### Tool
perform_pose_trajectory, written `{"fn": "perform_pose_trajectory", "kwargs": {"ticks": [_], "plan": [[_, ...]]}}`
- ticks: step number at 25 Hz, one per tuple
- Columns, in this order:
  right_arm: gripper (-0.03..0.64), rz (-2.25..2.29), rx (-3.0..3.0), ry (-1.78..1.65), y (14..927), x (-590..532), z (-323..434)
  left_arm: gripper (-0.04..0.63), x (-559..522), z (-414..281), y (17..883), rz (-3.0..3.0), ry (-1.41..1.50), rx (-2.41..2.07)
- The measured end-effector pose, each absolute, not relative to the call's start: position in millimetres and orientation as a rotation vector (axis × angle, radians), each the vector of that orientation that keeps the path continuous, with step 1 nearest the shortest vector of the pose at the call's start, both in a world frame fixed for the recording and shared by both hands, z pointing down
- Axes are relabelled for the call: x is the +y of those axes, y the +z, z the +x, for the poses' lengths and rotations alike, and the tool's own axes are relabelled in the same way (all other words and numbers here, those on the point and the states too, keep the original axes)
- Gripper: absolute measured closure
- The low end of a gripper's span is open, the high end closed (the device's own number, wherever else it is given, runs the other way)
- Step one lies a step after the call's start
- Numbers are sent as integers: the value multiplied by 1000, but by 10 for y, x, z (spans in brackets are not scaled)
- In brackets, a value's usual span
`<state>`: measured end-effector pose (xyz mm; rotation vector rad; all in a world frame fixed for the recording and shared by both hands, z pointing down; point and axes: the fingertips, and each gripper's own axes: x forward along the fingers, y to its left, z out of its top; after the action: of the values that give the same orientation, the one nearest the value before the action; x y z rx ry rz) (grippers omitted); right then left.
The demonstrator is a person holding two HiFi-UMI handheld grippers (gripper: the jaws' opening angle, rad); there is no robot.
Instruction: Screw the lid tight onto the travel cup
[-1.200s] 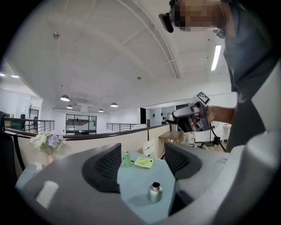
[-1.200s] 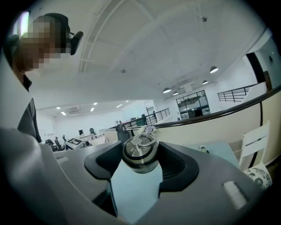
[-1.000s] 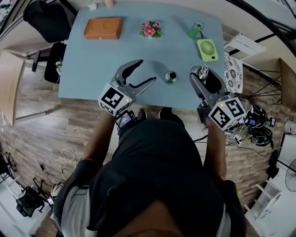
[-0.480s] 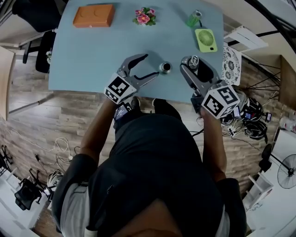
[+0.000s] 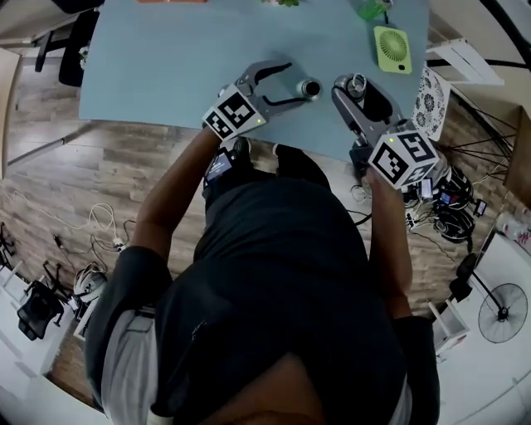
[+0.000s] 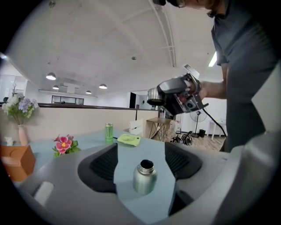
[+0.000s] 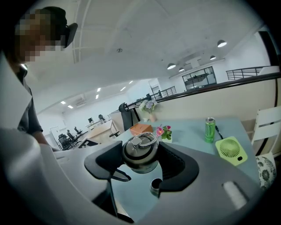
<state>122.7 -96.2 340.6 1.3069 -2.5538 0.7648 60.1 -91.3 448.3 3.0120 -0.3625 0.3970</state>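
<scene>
A steel travel cup (image 5: pixel 309 87) stands upright with its mouth uncovered near the front edge of the blue table (image 5: pixel 166 58). My left gripper (image 5: pixel 294 81) is open, and its tips reach the cup from the left. In the left gripper view the cup (image 6: pixel 145 178) stands between the two jaws with table showing on both sides. My right gripper (image 5: pixel 357 85) is shut on the steel lid (image 5: pixel 358 82) with a ring handle, just right of the cup. The right gripper view has the lid (image 7: pixel 140 151) clamped between the jaws, above the cup's mouth (image 7: pixel 154 186).
A green hand fan (image 5: pixel 392 48) and a green can (image 5: pixel 369 8) lie behind the right gripper. Pink flowers (image 6: pixel 63 144) and an orange box (image 6: pixel 15 160) sit at the far left of the table. The table's front edge runs just below both grippers.
The left gripper has moved right, so its open jaws now flank the cup. The right gripper still holds the lid beside the cup. The head camera has tilted, so the table sits higher in view.
</scene>
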Motion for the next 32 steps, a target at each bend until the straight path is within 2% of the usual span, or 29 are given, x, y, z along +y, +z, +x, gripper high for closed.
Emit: {"fn": "perform_pose_trajectory", "kwargs": {"ticks": [15, 32], "plan": [[356, 1190, -2479, 765, 4044, -1057, 1099, 232, -743, 909, 5127, 2977, 492, -240], [356, 1027, -2429, 677, 4780, -1028, 949, 219, -755, 1130, 5711, 2981, 618, -296]]}}
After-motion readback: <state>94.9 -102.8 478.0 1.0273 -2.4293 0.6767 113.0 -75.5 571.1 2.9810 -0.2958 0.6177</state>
